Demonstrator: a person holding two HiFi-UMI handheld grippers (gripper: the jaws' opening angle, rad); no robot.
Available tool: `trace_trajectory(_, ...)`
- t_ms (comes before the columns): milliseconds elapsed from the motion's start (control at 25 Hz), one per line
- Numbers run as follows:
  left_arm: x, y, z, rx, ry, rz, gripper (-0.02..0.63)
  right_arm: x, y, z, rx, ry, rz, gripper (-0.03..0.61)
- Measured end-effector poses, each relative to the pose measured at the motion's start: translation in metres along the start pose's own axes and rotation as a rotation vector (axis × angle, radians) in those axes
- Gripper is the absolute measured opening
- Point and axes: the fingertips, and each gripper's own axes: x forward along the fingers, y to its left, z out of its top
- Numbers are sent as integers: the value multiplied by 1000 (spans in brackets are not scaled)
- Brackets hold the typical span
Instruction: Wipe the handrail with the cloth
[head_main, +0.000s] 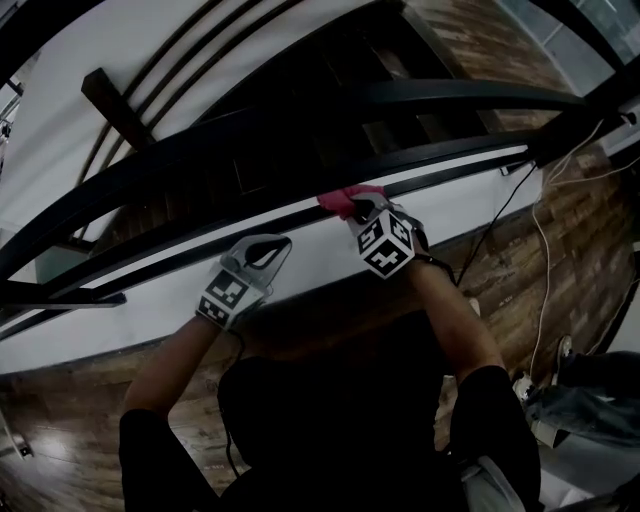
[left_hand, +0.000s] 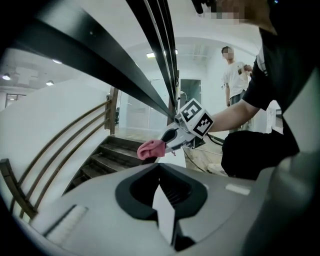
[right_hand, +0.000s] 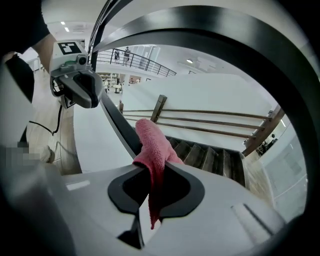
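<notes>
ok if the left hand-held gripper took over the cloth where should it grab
Probably the bunched end of the cloth that sticks out past the right hand-held gripper. That gripper is shut on its tail, so only the lump against the handrail is free. Come from the left along it, jaws either side of the lump.

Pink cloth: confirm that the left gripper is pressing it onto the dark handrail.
Wrong gripper. The right gripper, not the left gripper, is pressing the pink cloth onto the dark handrail; the right gripper view shows its jaws shut on the cloth.
</notes>
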Motion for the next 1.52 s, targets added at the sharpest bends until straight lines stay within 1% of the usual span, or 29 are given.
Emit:
trace_trajectory(120,-11,4,-6,-12,1,18,0,2,10,7,-7,2,10,37)
trace_trajectory(320,-36,7,-15,-35,15,50,0,5,30,27,-16,-2,52,37)
trace_trajectory(560,-74,14,-23,-48,12,93,0,14,74,64,-92,-19,107,37)
trace_trajectory(720,-100,24,-35,-78,-9,157,0,21,100,92,-150,-30,146,37)
trace_trajectory(920,-133,37,-54,-110,-7,229,0,29,122,116,-200,-44,160,37)
trace_trajectory(1040,-149,42,-61,-128,-13,270,0,32,130,125,-215,-44,176,37)
trace_trajectory(1280,-167,50,-61,-131,-33,333,0,34,148,146,-235,-68,198,37)
trace_trajectory(1520,-187,58,-70,-172,-51,432,0,38,168,168,-235,-106,206,37)
